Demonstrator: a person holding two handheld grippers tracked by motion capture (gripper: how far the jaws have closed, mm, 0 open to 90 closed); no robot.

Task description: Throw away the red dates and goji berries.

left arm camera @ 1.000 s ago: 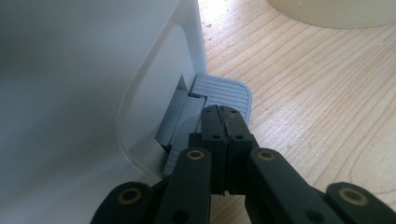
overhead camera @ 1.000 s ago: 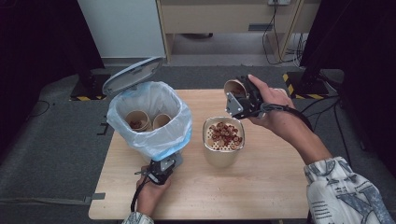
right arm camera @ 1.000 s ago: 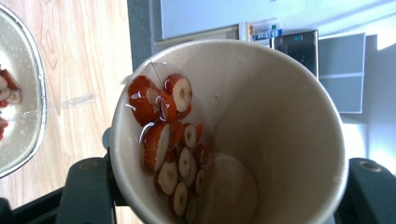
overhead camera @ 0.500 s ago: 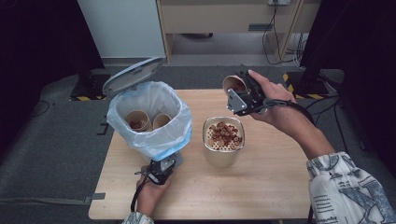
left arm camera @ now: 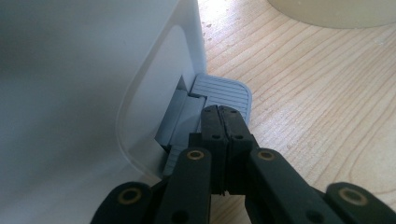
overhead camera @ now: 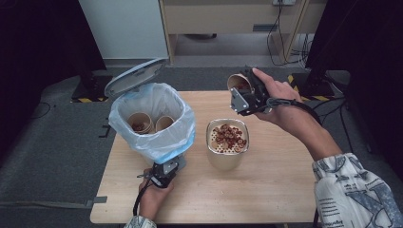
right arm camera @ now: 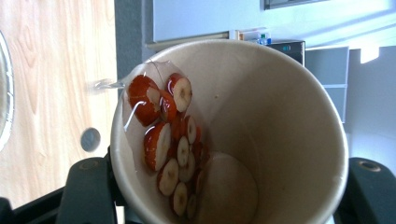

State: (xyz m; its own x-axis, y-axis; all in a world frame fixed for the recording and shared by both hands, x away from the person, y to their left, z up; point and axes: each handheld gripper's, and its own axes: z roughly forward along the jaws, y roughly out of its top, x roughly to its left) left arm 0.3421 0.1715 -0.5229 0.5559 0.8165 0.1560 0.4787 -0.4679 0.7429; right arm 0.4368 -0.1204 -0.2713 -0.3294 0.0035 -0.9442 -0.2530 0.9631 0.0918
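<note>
The cup (right arm camera: 243,135) sits gripped in the right gripper (overhead camera: 247,95), jaws closed on its sides, tipped on its side up behind the strainer (overhead camera: 227,137). In the right gripper view, red date slices (right arm camera: 170,140) and a little liquid cling to the cup's lower wall, pooled near the rim. The strainer tops a beige pot (overhead camera: 227,159) at the middle of the surface (overhead camera: 266,190) and carries a heap of the same red slices. Just left of the pot stands the bin (overhead camera: 152,121), lined with a pale blue bag, its lid (overhead camera: 134,76) raised behind it; two used cups (overhead camera: 149,123) lie inside. The left gripper (overhead camera: 164,173) is at the bin's foot, nearer the front edge than the pot, jaws fully closed on nothing and their tips on the grey pedal (left arm camera: 219,93). Right of the pot and in front of it the surface is bare wood, out to both edges.
</note>
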